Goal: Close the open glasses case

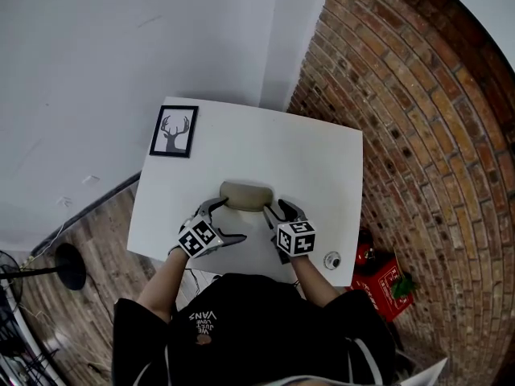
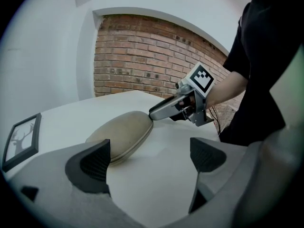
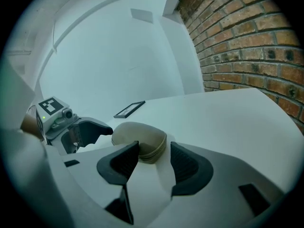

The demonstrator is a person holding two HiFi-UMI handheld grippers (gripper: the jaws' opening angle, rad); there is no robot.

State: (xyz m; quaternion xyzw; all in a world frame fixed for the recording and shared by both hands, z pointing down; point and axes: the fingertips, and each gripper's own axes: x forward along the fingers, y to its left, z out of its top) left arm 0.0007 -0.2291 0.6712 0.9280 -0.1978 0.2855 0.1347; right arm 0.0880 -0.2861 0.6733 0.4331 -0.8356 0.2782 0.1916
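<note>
At the middle of the white table (image 1: 322,159), toward its near edge, the glasses case (image 1: 247,195) is seen lying flat, its long side running across the head view. The case is flanked by the two grippers. The left gripper (image 2: 149,156) is held at the case's left end with its jaws spread wide and nothing caught between them, the case lying just beside the left-hand pad. The right gripper (image 3: 153,152) is held at the case's right end, likewise released. The case's rounded end shows just beyond the gap, and no pad is pressed on it.

From both gripper views the lid is judged to be down, or very nearly so, since only a thin seam is visible along the edge. Whether the catch has been seated cannot be told. If a last press is needed, it would best be given from above on the lid while the other end is steadied. Force should be kept straight down, so that the smooth shell is not sent sliding over the tabletop.

Little is found in the way. A red box (image 1: 385,284) stands on the floor to the right, off the table altogether. A framed deer picture (image 1: 174,131) lies at the far left corner, well apart from the case. A small round object (image 1: 332,260), too small to be identified, sits near the front right corner, close beside the right forearm, where it could be brushed.
</note>
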